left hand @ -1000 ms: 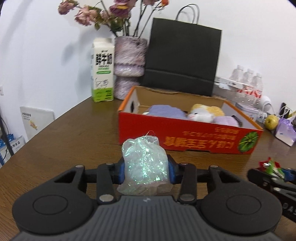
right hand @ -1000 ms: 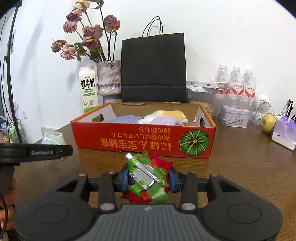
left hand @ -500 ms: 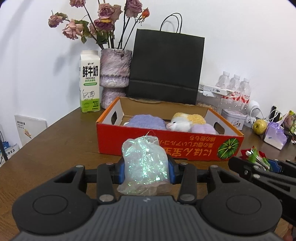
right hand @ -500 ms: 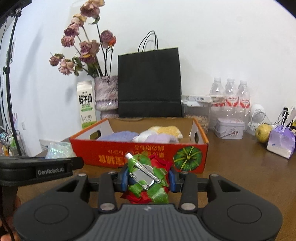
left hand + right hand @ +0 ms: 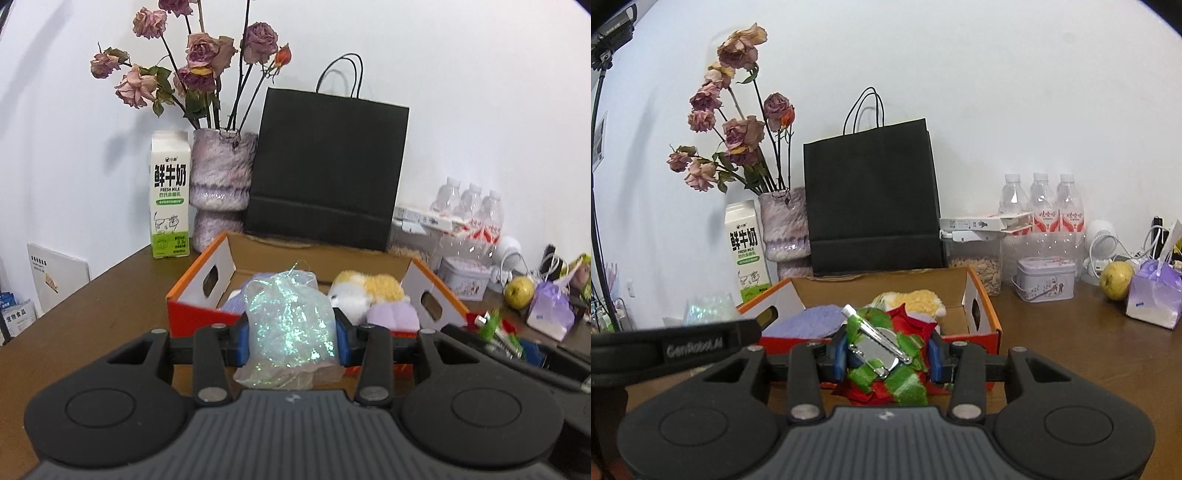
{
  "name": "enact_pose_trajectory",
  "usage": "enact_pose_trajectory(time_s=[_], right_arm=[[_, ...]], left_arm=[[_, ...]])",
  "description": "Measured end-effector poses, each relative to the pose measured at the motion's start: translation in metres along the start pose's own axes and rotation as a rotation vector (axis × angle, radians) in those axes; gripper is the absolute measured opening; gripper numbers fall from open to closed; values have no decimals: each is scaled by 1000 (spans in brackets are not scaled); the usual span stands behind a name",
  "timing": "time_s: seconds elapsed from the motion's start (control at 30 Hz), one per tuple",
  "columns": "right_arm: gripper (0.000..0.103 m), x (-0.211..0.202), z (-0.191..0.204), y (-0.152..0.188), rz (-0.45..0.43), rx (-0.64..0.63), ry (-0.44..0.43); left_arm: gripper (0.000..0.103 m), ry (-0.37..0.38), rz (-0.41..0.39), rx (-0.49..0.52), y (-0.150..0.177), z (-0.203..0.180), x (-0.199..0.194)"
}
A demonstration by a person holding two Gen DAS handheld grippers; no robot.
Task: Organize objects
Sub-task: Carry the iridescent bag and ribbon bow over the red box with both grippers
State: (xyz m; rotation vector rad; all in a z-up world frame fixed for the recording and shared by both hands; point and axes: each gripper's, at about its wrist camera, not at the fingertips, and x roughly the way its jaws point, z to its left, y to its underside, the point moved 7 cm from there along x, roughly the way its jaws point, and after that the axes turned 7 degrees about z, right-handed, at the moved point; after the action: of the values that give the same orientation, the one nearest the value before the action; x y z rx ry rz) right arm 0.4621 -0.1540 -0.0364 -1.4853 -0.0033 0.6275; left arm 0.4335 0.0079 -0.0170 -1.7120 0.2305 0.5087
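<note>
My left gripper is shut on an iridescent glitter pouch and holds it above the near wall of the orange cardboard box. My right gripper is shut on a red and green ribbon bow with a metal clip, also above the box's near wall. Inside the box lie a purple cloth and a yellow and white plush toy. The right gripper's bow shows in the left wrist view; the left gripper's body shows in the right wrist view.
Behind the box stand a black paper bag, a vase of dried roses and a milk carton. To the right are water bottles, a tin, an apple and a purple gift pouch on the brown table.
Both grippers have risen and moved forward toward the box, each still holding its object. The box's inside now shows from above.
</note>
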Motion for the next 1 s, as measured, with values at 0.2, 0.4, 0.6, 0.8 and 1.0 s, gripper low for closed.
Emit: enact_pose_trajectory(time_s=[0.2, 0.4, 0.6, 0.8, 1.0], right_arm=[[39, 18, 1, -12, -16, -27, 3], [39, 39, 2, -26, -31, -40, -3], [39, 61, 4, -40, -44, -52, -10], [39, 86, 5, -49, -46, -72, -11], [39, 108, 3, -56, -45, -90, -9]], left_arm=[[43, 6, -18, -27, -16, -1, 14], [43, 12, -30, -37, -30, 0, 32], [43, 19, -41, -42, -44, 1, 54], [43, 22, -47, -35, -57, 3, 74], [43, 27, -54, -23, -67, 4, 93]])
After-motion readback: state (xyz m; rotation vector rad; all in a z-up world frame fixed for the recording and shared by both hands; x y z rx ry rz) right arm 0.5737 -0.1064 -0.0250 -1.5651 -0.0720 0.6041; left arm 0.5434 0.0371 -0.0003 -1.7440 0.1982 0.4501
